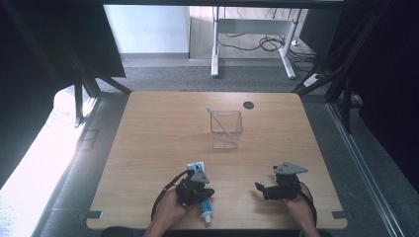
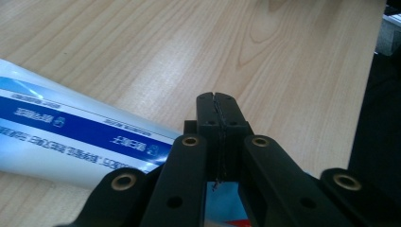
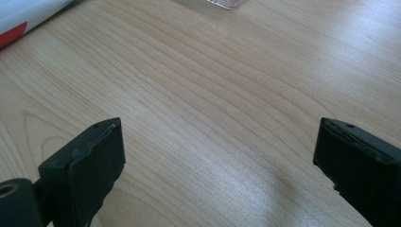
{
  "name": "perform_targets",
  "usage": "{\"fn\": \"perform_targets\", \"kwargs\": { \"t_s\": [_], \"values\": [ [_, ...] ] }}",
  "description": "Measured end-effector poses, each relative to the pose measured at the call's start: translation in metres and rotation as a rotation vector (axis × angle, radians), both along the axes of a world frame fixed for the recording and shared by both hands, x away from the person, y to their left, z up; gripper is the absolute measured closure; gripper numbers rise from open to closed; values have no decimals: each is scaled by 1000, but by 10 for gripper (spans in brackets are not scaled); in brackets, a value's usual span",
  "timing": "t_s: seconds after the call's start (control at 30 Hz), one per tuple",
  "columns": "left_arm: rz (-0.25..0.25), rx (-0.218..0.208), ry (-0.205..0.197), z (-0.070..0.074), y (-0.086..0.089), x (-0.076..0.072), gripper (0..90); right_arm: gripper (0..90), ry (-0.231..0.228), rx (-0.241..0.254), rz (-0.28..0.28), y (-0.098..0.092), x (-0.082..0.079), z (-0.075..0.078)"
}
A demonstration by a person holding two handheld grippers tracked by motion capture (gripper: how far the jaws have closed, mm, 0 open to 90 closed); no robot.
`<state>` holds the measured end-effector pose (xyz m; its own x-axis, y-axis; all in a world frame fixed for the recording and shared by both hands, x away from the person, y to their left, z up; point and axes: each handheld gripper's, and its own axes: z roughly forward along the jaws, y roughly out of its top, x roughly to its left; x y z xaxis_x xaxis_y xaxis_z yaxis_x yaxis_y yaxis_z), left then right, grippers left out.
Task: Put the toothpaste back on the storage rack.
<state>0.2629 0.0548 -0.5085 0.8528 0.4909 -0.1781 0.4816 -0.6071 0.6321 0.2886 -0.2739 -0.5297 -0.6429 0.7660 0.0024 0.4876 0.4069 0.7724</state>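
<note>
The toothpaste tube (image 1: 204, 197) lies at the near table (image 1: 148, 148) edge under the left gripper (image 2: 218, 111), jaws pressed together; right gripper (image 3: 217, 156) wide. Likely soft, light: grasp mid-body

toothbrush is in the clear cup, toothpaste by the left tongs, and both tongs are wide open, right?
Not quite. The left tongs are shut, jaws pressed together in the left gripper view. The right tongs are wide open. The toothbrush is in the cup, and the toothpaste lies by the left tongs.
</note>
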Motion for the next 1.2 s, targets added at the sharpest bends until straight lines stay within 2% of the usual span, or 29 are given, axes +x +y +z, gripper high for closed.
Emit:
{"fn": "perform_targets", "kwargs": {
  "t_s": [0.33, 0.6, 1.2],
  "values": [
    [-2, 9, 13, -1, 5, -7, 896, 36, 0, -3, 0, 0, 0, 0],
    [6, 40, 14, -2, 15, -9, 896, 38, 3, -4, 2, 0, 0, -1],
    [24, 123, -3, 2, 41, 0, 894, 40, 9, -9, 5, 0, 1, -2]
  ]
}}
